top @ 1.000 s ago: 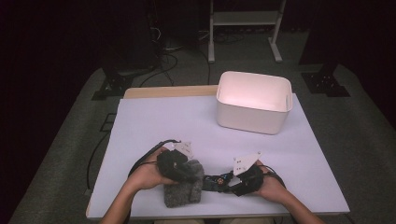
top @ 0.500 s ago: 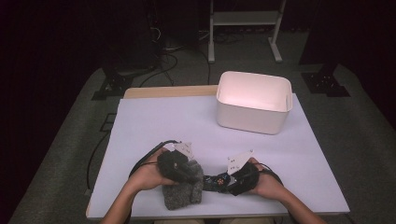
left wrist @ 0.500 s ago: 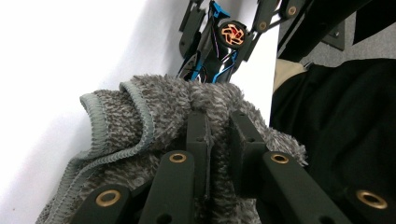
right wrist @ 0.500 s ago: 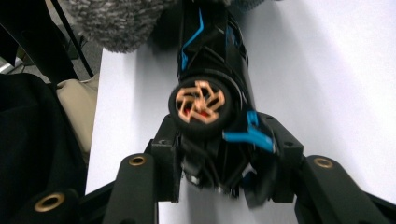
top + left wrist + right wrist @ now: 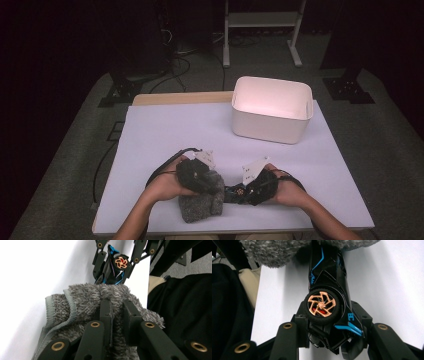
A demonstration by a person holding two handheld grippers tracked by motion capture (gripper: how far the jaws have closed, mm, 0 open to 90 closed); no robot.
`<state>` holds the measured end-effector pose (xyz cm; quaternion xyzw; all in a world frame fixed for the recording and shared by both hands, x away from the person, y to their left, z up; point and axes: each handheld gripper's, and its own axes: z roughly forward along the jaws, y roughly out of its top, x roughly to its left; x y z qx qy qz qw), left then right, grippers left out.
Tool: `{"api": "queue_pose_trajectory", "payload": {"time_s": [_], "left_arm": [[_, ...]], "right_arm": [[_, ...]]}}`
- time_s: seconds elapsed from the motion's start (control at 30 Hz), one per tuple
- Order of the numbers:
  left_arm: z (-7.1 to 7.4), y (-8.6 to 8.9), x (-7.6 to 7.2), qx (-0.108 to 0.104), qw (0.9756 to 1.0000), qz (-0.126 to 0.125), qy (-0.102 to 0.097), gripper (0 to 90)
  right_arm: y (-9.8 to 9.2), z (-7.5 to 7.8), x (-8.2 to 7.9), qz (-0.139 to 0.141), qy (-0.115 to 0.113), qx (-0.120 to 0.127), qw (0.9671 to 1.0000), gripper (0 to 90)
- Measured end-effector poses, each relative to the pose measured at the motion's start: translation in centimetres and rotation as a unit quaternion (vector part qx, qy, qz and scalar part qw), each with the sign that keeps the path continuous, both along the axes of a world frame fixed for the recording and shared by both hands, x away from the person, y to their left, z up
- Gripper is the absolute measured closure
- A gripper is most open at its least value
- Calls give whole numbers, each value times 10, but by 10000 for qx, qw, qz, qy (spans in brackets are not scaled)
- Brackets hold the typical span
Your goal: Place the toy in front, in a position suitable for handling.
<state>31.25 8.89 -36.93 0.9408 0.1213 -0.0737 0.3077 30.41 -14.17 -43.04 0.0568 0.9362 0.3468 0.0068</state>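
The toy car point(image 5: 328, 307), a single black model with blue trim and copper-spoked wheels, lies on its side at the near edge of the table point(image 5: 165, 130), directly in front of the person. One end of it sits between the jaws of the right gripper point(image 5: 332, 340); the jaws stand partly open around the car's body and grip it on both sides by the wheel, and they have just been closing a little on it. The other end of the car pushes into one grey fluffy cloth point(image 5: 85, 297), a towel-like piece with a stitched hem, bunched on the table just left of the car. The left gripper point(image 5: 116, 315) has its jaws drawn close together, pinching a fold of that cloth between them; in the left gripper view the car and the right gripper's jaws show just beyond the cloth's far edge. In the high view the two grippers, left point(image 5: 197, 175) and right point(image 5: 257, 185), sit close together, one in each hand, each with a trailing cable.

One white bin point(image 5: 270, 132) stands at the far right part of the table, well apart from the hands. Its inside looks bare.
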Motion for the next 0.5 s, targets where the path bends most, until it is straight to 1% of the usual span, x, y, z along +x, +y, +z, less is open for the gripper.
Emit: {"api": "queue_pose_trajectory", "payload": {"time_s": [0.03, 0.07, 0.17, 0.27, 0.33, 0.43, 0.5], "left_arm": [[-1, -1, 1, -24, 10000, 2, 15, 800], [-1, -1, 1, -24, 10000, 2, 15, 799], [-3, 1, 2, -157, 9998, 29, 102, 798], [-3, 5, 1, -176, 9998, 62, 98, 799], [-3, 9, 0, -181, 9997, 105, 79, 798], [-2, 20, 0, -138, 9997, 216, 60, 797], [-4, 26, 2, -134, 9995, 286, 97, 797]], "right_arm": [[-4, 0, 0, -10, -18, -6, 10000, 572], [-12, -1, 0, -73, 13, 5, 10000, 572], [-20, -2, -2, -133, 21, 37, 9999, 572], [-22, -2, -4, -136, -50, 46, 9999, 572], [-22, -3, -4, -133, -50, 52, 9999, 571], [-23, -4, -4, -156, -34, 88, 9998, 571], [-24, -4, -4, -166, -27, 128, 9998, 570]]}}
